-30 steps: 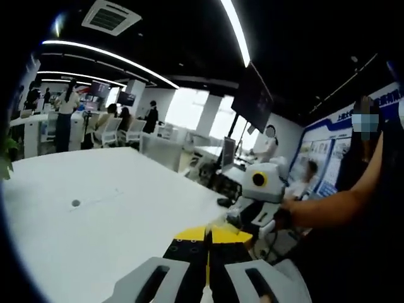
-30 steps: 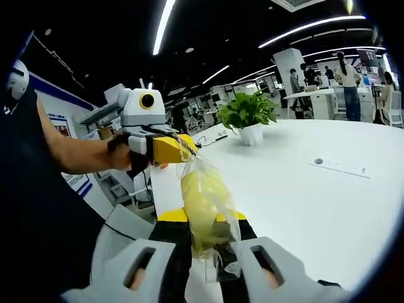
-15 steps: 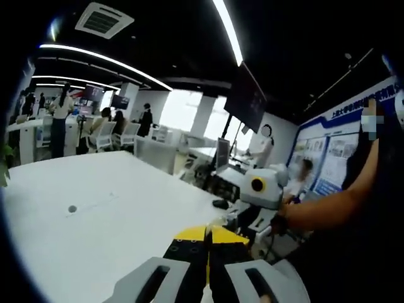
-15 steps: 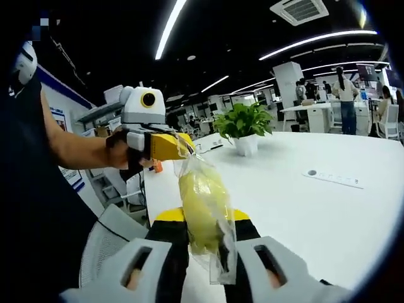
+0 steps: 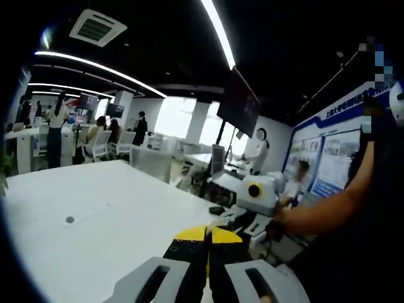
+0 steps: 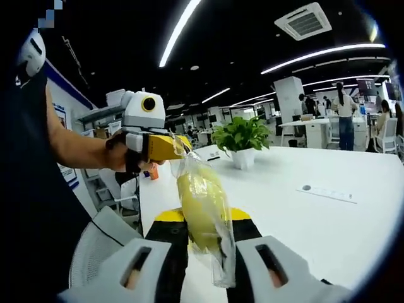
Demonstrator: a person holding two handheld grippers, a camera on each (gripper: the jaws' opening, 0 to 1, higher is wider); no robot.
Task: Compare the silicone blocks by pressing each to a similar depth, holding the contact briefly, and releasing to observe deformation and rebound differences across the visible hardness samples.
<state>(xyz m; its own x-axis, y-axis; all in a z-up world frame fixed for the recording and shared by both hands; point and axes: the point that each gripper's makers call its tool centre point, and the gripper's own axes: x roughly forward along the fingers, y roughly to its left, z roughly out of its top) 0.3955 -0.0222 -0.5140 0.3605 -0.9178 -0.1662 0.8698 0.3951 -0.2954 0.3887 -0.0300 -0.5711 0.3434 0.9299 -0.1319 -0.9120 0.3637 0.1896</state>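
In the right gripper view, the right gripper (image 6: 201,232) has its jaws closed on a clear plastic bag (image 6: 203,208) that contains a yellow block. The bag rises from between the yellow-tipped jaws, and its loose lower end hangs below them on the right. The upper corner of the bag is held in the jaws of the left gripper (image 6: 169,146), which enters from the left with a person's hand (image 6: 118,154) around its grip. The bag is thus stretched between the two grippers, in the air and clear of the white table (image 6: 328,221).

The table's near left edge runs just beside the bag, with a grey mesh chair (image 6: 104,243) below it on the left. The table surface to the right is broad. A potted plant (image 6: 241,136) stands at the far side of the table, and a flat strip with a round disc (image 6: 327,192) lies far right, both well apart from the grippers.

In the left gripper view, the left gripper's (image 5: 206,237) yellow tips are pressed together; whether bag film lies between them cannot be told there. The right gripper (image 5: 251,201) shows at right beyond the table's right edge, held on a forearm (image 5: 322,211). A small round mark (image 5: 69,219) sits far left on the white table (image 5: 113,214).
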